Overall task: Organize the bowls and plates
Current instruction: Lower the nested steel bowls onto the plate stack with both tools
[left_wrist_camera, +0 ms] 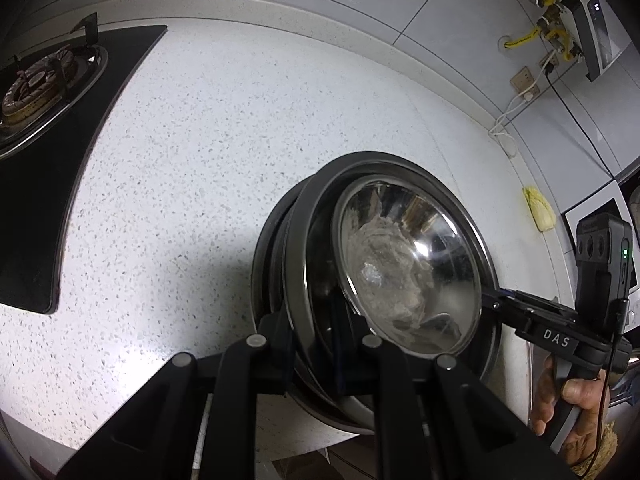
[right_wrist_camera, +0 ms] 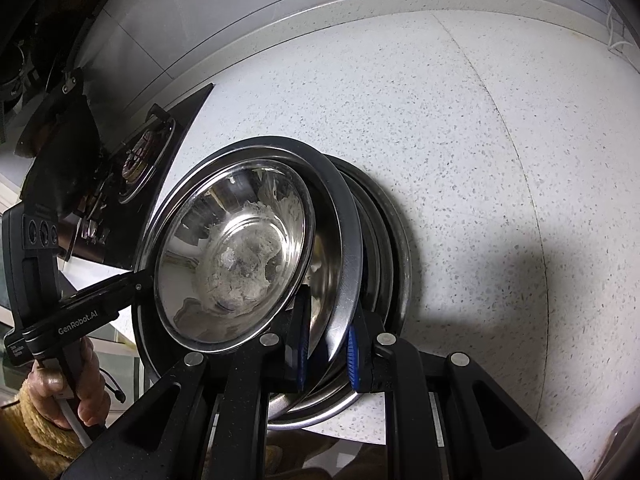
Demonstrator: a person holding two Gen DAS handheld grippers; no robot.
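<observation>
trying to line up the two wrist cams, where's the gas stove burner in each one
Left wrist: the burner sits at the far left edge, upper part.
Right wrist: the burner is left of centre, just beyond the stacked steel plates.
Shared landmark: the shiny bowl on that stack.

White speckled stone countertop [left_wrist_camera: 240, 140]; black gas hob [left_wrist_camera: 60, 120] at its left, stacked steel plates and bowl [left_wrist_camera: 408, 264] near front edge, yellow cloth [left_wrist_camera: 540, 210] by wall
</observation>
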